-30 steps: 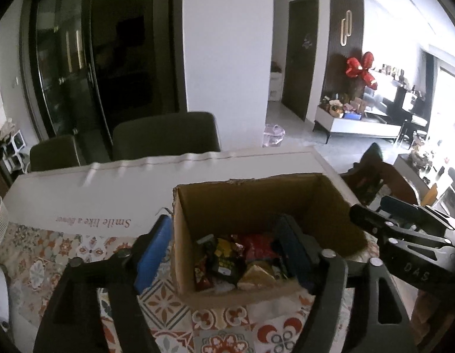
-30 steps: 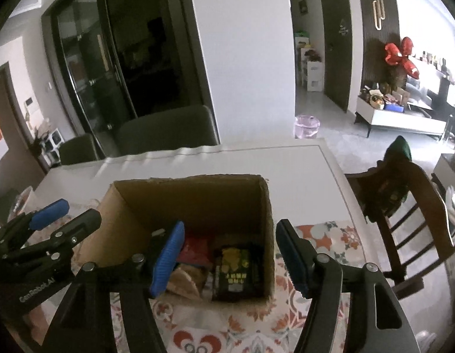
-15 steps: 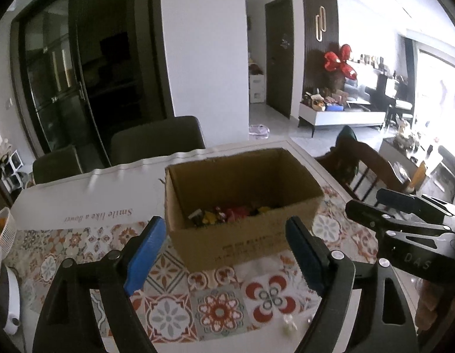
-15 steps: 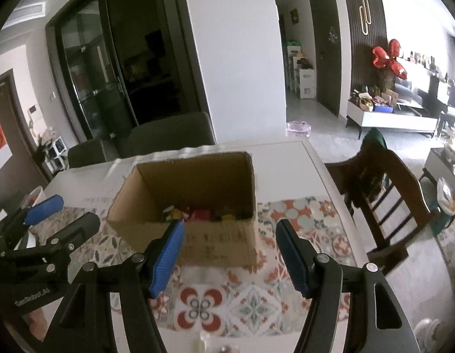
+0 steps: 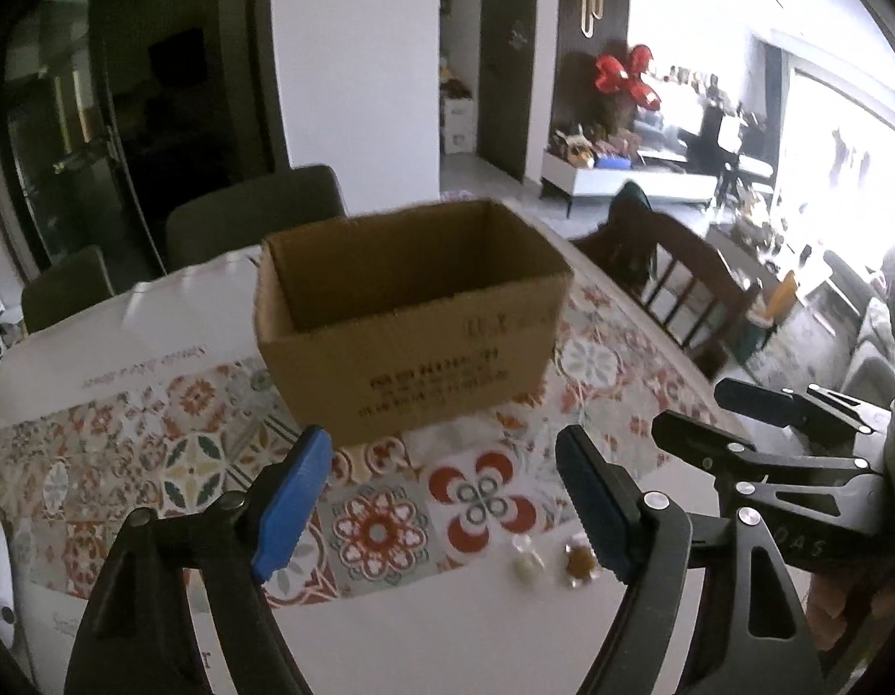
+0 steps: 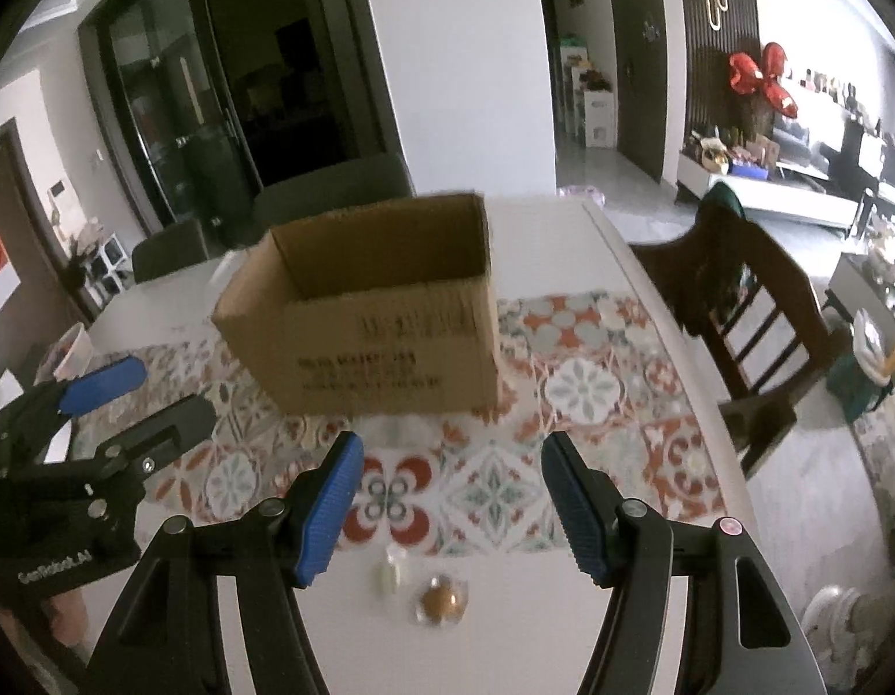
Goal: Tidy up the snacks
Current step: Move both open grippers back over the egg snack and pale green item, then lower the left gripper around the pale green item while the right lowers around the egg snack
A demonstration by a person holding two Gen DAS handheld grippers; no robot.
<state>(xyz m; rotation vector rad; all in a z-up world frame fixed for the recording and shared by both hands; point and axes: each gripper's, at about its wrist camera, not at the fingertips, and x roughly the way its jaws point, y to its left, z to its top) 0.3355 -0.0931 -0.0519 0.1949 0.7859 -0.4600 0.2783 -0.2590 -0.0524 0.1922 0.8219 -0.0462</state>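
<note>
left wrist view, what changed: a second back this camera was right over the cardboard box (image 5: 413, 318) looking down at the packets inside; now it's backed off and lower, so only the box's printed front wall and bare inner back wall show. The snacks inside are hidden from this angle.
left wrist view, tongs: left tongs (image 5: 442, 498) are apart with nothing between them. They've just been closing a touch after opening a bit wider, but it's only air and tablecloth in the gap.
left wrist view, new stuff: two small wrapped snacks came into frame at the lower middle, a pale candy (image 5: 525, 562) and a brown candy (image 5: 578, 564), lying on the white table (image 5: 447, 631) just short of the patterned tablecloth (image 5: 158, 463). The brown one sits right by the right-hand blue pad.
right wrist view, what changed: same story, pulled back from over the box (image 6: 372, 324), which now sits in the upper middle of the frame on the tablecloth (image 6: 592, 382).
right wrist view, tongs: right tongs (image 6: 447, 509) are apart, empty, gap about the same as before.
right wrist view, snacks: pale candy (image 6: 389, 573) and brown candy (image 6: 442, 596) lie near the bottom centre, between the two pads but lower in the frame.
what it means: my guess is the last drop into the box is done and these two loose ones are next. Can't tell yet which hand goes for them.
</note>
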